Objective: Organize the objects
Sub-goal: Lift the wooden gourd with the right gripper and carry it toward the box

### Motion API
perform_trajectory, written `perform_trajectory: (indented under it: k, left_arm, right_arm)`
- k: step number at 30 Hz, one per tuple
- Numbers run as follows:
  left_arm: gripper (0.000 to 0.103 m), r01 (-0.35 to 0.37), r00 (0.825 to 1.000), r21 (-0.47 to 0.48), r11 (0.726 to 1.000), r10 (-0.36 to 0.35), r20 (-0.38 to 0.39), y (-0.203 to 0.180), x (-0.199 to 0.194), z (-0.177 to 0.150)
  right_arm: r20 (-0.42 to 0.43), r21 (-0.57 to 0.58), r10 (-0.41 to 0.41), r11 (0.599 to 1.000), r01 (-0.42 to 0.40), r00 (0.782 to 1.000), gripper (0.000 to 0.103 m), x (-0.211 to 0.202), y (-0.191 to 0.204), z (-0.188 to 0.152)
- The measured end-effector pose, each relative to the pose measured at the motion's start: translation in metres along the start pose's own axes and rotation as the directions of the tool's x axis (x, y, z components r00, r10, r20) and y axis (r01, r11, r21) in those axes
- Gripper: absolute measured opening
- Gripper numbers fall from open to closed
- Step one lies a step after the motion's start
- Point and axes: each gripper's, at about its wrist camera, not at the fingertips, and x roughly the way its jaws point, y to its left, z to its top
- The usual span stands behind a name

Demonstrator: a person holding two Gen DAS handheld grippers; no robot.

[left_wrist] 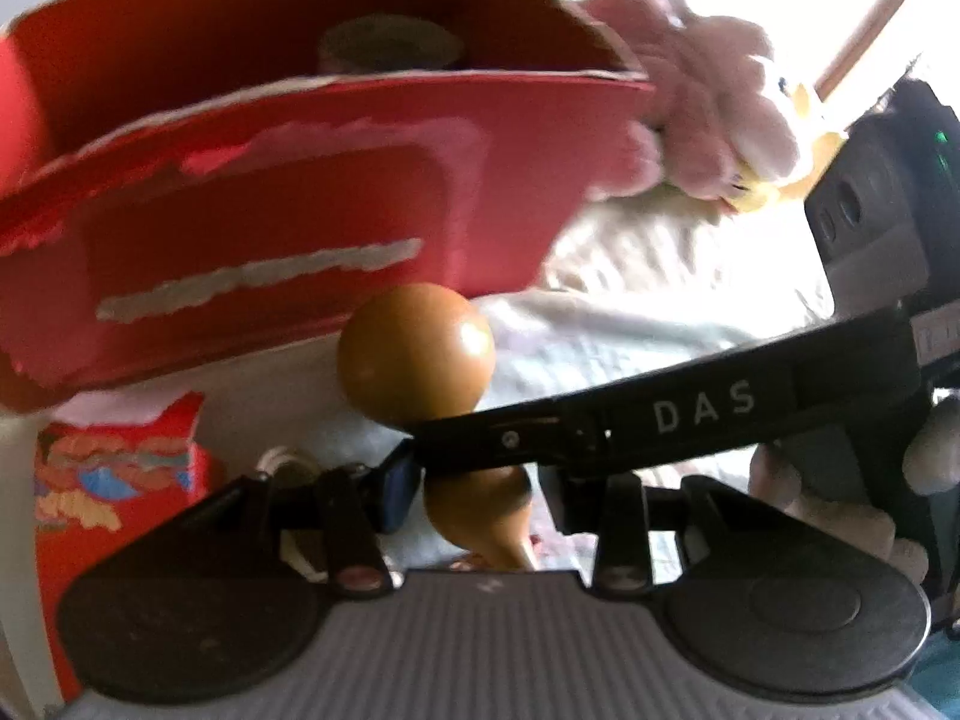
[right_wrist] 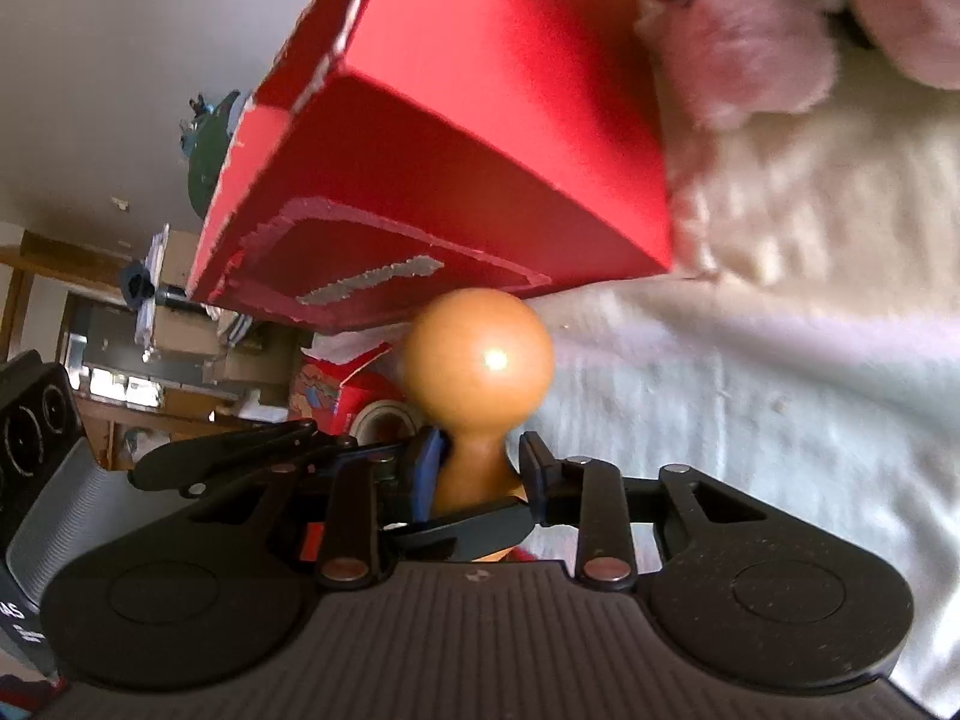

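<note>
A glossy, tan-brown gourd-shaped wooden piece (right_wrist: pixel 477 360) looks hard, smooth and likely slippery, fairly light; its narrow waist is the natural place to grip. It has a round upper bulb with a bright highlight and a second swelling below. The right gripper (right_wrist: pixel 480 459) holds it at that waist, jaws narrowed onto it, just in front of a red cardboard box (left_wrist: pixel 270 204). The left gripper (left_wrist: pixel 480 480) sits close, its jaw state unclear. A pink plush toy (left_wrist: pixel 702 120) lies beside the box on a white quilted cloth (right_wrist: pixel 750 390).
</note>
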Motion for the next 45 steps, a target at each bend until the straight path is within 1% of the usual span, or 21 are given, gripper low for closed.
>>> perform_trajectory:
  k: [4, 8, 10, 13, 15, 19, 21, 25, 27, 28, 31, 33, 35, 39, 42, 45]
  left_arm:
    - [0.037, 0.036, 0.999, 0.079, 0.996, -0.036, 0.002, -0.013, -0.004, 0.003]
    - [0.037, 0.082, 0.996, 0.148, 0.986, -0.084, 0.006, -0.022, -0.007, 0.005]
    - [0.037, 0.102, 0.994, 0.181, 0.978, -0.106, 0.016, -0.028, -0.011, 0.006]
    - [0.037, 0.143, 0.987, 0.237, 0.961, -0.157, 0.041, -0.036, -0.023, 0.009]
    - [0.037, 0.167, 0.980, 0.271, 0.948, -0.191, 0.064, -0.041, -0.032, 0.012]
    - [0.037, 0.187, 0.960, 0.344, 0.920, -0.245, 0.134, -0.053, -0.054, 0.020]
    - [0.037, 0.194, 0.945, 0.369, 0.909, -0.274, 0.178, -0.057, -0.067, 0.027]
    - [0.037, 0.201, 0.914, 0.390, 0.899, -0.316, 0.256, -0.051, -0.093, 0.041]
    - [0.037, 0.182, 0.902, 0.401, 0.898, -0.315, 0.296, -0.046, -0.108, 0.048]
    - [0.037, 0.168, 0.897, 0.404, 0.899, -0.309, 0.316, -0.043, -0.115, 0.051]
    - [0.037, 0.127, 0.885, 0.396, 0.910, -0.285, 0.369, -0.029, -0.132, 0.061]
    - [0.037, 0.112, 0.881, 0.378, 0.919, -0.268, 0.391, -0.019, -0.138, 0.070]
    - [0.038, 0.105, 0.881, 0.355, 0.929, -0.252, 0.399, -0.006, -0.142, 0.079]
    - [0.038, 0.094, 0.899, 0.285, 0.954, -0.204, 0.387, 0.020, -0.135, 0.100]
    - [0.038, 0.093, 0.915, 0.221, 0.971, -0.171, 0.365, 0.040, -0.127, 0.108]
    - [0.038, 0.089, 0.936, 0.171, 0.981, -0.141, 0.324, 0.056, -0.107, 0.115]
  right_arm:
    - [0.049, 0.023, -0.033, 0.999, 0.031, 0.998, 0.030, -0.017, -0.001, -0.009]
    - [0.117, 0.041, -0.080, 0.996, 0.076, 0.990, 0.030, -0.035, 0.004, -0.021]
    - [0.156, 0.055, -0.096, 0.995, 0.089, 0.983, 0.030, -0.045, 0.008, -0.024]
    - [0.221, 0.070, -0.120, 0.992, 0.107, 0.968, 0.030, -0.065, 0.016, -0.031]
    - [0.268, 0.071, -0.139, 0.990, 0.124, 0.953, 0.030, -0.073, 0.033, -0.033]
    - [0.356, 0.031, -0.161, 0.986, 0.161, 0.920, 0.030, -0.090, 0.062, -0.030]
    - [0.393, -0.004, -0.165, 0.983, 0.182, 0.904, 0.030, -0.096, 0.077, -0.024]
    - [0.449, -0.085, -0.160, 0.972, 0.220, 0.879, 0.030, -0.098, 0.108, -0.004]
    - [0.466, -0.133, -0.147, 0.963, 0.233, 0.873, 0.030, -0.097, 0.122, 0.009]
    - [0.469, -0.152, -0.141, 0.960, 0.237, 0.872, 0.030, -0.095, 0.128, 0.017]
    - [0.461, -0.202, -0.119, 0.951, 0.234, 0.880, 0.030, -0.082, 0.143, 0.041]
    - [0.446, -0.219, -0.113, 0.948, 0.230, 0.888, 0.030, -0.075, 0.148, 0.057]
    - [0.423, -0.228, -0.113, 0.947, 0.227, 0.899, 0.030, -0.065, 0.152, 0.074]
    - [0.350, -0.237, -0.112, 0.950, 0.204, 0.930, 0.030, -0.038, 0.152, 0.106]
    - [0.288, -0.249, -0.119, 0.949, 0.194, 0.950, 0.030, -0.016, 0.148, 0.121]
    - [0.224, -0.238, -0.137, 0.952, 0.191, 0.965, 0.030, 0.011, 0.137, 0.131]
